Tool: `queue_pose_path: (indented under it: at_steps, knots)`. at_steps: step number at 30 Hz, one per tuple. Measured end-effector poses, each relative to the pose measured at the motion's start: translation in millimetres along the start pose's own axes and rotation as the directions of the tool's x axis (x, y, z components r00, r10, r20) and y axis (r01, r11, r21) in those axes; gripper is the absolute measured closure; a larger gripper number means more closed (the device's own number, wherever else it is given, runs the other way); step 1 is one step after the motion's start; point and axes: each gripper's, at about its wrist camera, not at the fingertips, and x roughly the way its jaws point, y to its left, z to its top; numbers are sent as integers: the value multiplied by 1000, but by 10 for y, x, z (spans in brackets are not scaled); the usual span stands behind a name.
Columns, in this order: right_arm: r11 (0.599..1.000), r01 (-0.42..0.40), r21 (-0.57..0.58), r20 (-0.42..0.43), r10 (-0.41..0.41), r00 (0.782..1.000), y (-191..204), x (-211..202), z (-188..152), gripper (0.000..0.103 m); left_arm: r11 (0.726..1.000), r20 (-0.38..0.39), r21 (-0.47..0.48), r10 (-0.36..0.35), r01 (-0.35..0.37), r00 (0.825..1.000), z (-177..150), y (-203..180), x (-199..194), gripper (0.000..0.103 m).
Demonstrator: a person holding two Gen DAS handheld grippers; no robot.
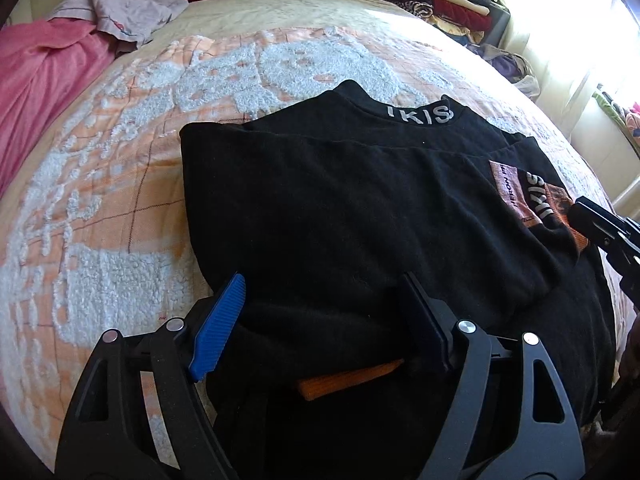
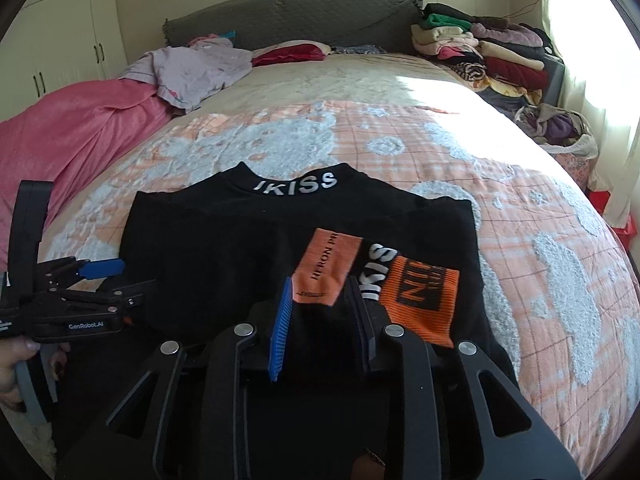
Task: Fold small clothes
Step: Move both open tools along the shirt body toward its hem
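While the black top (image 2: 248,256) lies flat on the bed's orange-and-white quilt (image 2: 460,184), both hand-held grippers sit at its near hem. The collar, printed IKISS in white, points away from both of them.

Left hand-held gripper (image 1: 320,320): jaws spread wide, blue pad on one side, dark pad on the other. A raised ridge of black fabric sits between them; pads not pressing on it. An orange strip of the top shows just behind the jaws. Seen from the right wrist, it sits to the left of the right one, over the top's left edge, with the person's hand (image 2: 16,364) on its grip.

Right hand-held gripper (image 2: 320,320): jaws partly apart, a small gap. Black fabric and the near corner of the orange printed patch (image 2: 416,300) lie between and just ahead of the pads; no clamp visible on the cloth.

Far beyond both: pink blanket (image 2: 68,140) ahead-left, crumpled lilac garment (image 2: 192,68) next to it, stack of folded clothes (image 2: 492,56) ahead-right by the headboard (image 2: 292,16).
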Motion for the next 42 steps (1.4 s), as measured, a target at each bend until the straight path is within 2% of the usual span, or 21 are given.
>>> queue_pose_path:
  at_steps: [5,8,14,15,18,21,25,30,35,42]
  knots:
    - [1000,-12,-25,-50,11,999,90,167,23,75,1000,1,5,1,-1,1000,-15,-7,-23,33]
    - [999,-34,-2,-93,34,995,52,297,-7,67,1000,0,4,-1,1,1000,-12,-11,-32,33]
    - [1000,10,17,-134,-8,991,-49,421,-105,64,1000,0,4,-3,3,1000,-8,-11,-40,33]
    - [999,8,31,-135,-4,991,-82,429,-129,60,1000,-1,4,-5,5,1000,-10,-8,-45,33]
    - [997,-12,74,-133,22,991,-153,444,-184,60,1000,-1,3,-10,10,1000,-15,0,-56,33]
    - [999,13,51,-137,-6,991,-101,432,-179,59,1000,-1,2,-10,10,1000,-19,3,-62,33]
    - [998,6,67,-137,3,991,-87,393,-182,52,1000,-2,1,-11,11,1000,-15,2,-60,33]
    - [998,19,64,-133,-11,991,-55,373,-196,50,1000,-1,1,-11,11,1000,-15,2,-61,33]
    - [998,13,68,-103,-6,995,-24,268,-203,42,1000,-2,-2,-11,11,1000,-9,-3,-75,33]
    - [996,8,87,-75,-1,997,-53,132,-209,38,1000,-1,-6,-28,28,1000,7,-21,-156,32]
